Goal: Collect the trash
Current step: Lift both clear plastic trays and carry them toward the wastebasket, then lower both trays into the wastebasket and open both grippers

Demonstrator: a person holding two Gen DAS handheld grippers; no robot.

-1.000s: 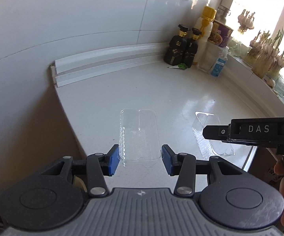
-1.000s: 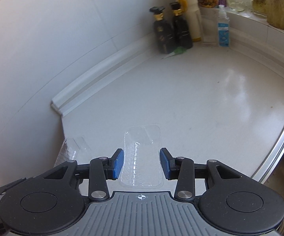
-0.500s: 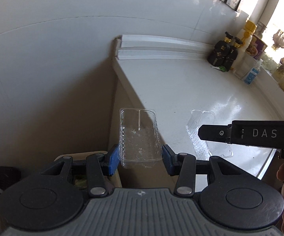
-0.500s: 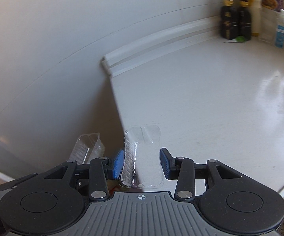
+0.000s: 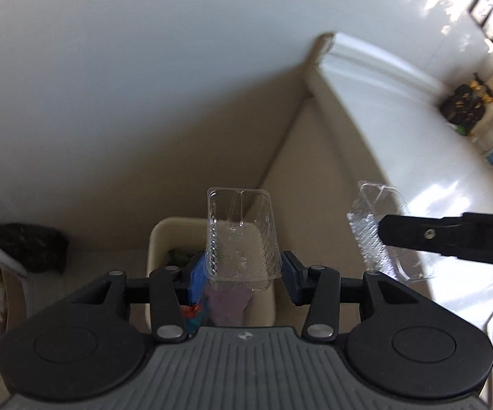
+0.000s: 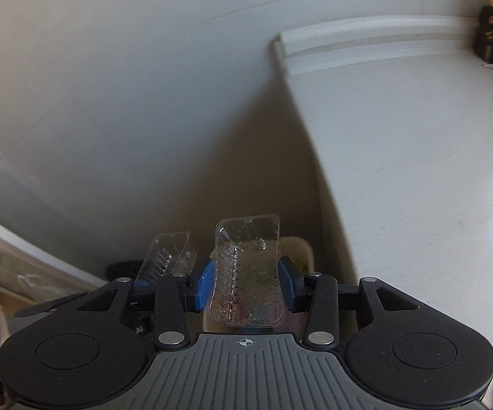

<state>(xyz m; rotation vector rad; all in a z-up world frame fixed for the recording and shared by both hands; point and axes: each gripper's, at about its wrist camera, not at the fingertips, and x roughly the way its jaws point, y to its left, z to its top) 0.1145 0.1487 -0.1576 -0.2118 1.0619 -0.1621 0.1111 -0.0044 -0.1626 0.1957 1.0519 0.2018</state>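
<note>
My left gripper (image 5: 243,275) is shut on a clear plastic tray (image 5: 241,235), its blue pads pressing the tray's two long sides. The tray hangs in the air over a cream waste bin (image 5: 156,239) on the floor, which holds purple, red and green scraps. My right gripper (image 6: 246,288) is shut on a second clear tray (image 6: 246,280), also above the bin's rim (image 6: 303,249). In the left wrist view that second tray (image 5: 371,229) shows at the right, beside the counter's end. In the right wrist view the first tray (image 6: 168,256) shows at the left.
The white counter (image 6: 417,171) ends just right of the bin, with a brown cabinet side below it. Dark bottles (image 5: 463,109) stand in its far corner. A black bag (image 5: 29,247) lies on the floor to the left, by the grey wall.
Both grippers have swung left off the counter and sunk, each carrying its clear tray. The bin, unseen a second ago, now lies under the trays.
</note>
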